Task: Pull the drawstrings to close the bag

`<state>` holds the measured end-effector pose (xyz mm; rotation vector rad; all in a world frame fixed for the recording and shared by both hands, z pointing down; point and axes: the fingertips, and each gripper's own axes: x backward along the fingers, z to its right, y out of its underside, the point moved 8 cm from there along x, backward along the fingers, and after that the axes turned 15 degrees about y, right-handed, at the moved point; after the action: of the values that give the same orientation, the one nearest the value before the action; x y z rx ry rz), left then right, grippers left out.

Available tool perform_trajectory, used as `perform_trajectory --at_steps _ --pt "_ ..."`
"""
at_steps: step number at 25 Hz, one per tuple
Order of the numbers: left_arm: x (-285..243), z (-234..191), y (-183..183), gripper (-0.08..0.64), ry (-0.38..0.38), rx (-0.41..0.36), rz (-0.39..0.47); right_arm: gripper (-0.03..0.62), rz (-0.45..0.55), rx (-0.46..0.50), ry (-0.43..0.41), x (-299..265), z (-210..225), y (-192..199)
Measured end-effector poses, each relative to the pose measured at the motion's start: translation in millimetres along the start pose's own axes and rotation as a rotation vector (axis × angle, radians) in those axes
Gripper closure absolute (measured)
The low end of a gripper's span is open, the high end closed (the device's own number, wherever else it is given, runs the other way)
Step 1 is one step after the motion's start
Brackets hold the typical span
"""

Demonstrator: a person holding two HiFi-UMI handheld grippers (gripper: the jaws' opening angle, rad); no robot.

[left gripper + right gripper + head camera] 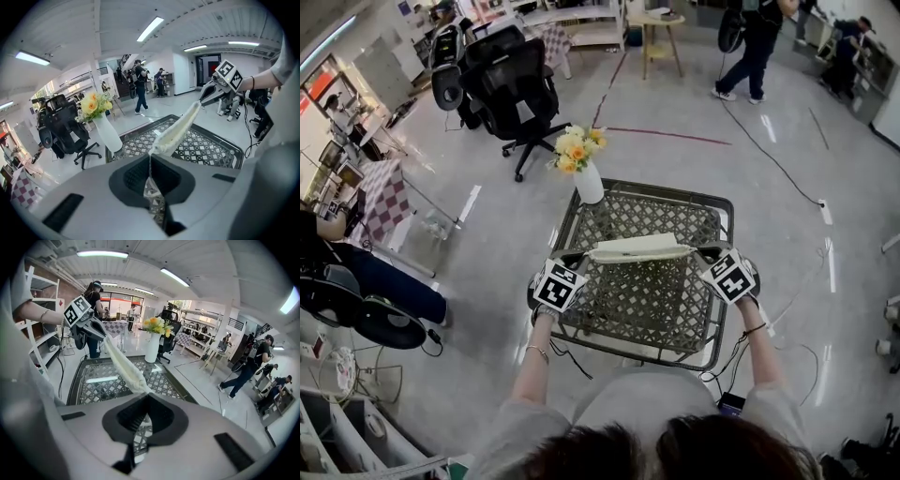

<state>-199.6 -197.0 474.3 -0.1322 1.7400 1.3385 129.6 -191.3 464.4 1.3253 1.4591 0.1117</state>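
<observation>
A cream cloth bag [639,248] hangs gathered into a narrow band, stretched level above the table between both grippers. My left gripper [585,257] is shut on the drawstring at the bag's left end; in the left gripper view the thin drawstring [150,161] runs from the bunched bag [176,129] down into the shut left gripper [151,182]. My right gripper [695,252] is shut on the drawstring at the right end. In the right gripper view the bag [124,365] meets the closed right gripper [143,422], with the left gripper [97,332] at its far end.
Beneath the bag stands a lattice-topped metal table [649,298]. A white vase of yellow flowers [586,173] sits at its far left corner. A black office chair [511,84] stands beyond, and people [755,47] are on the far floor. Cables [769,155] cross the floor.
</observation>
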Motion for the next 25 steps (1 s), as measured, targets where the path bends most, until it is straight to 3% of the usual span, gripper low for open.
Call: perform_trajectory --at_steps 7,13,25 --pt "19.4 -2.3 -19.3 0.534 -0.039 -0.006 0.072 0.569 0.072 -0.030 0.072 11.0 11.5 -18.8" --pt "32.3 -4.7 -29.8 0.534 -0.061 -0.014 0.119 0.569 0.094 -0.056 0.077 18.3 16.3 -26.0" --pt "55.7 -7.1 -52.4 0.534 -0.113 -0.016 0.224 0.569 0.245 -0.084 0.171 37.6 31.9 -49.8"
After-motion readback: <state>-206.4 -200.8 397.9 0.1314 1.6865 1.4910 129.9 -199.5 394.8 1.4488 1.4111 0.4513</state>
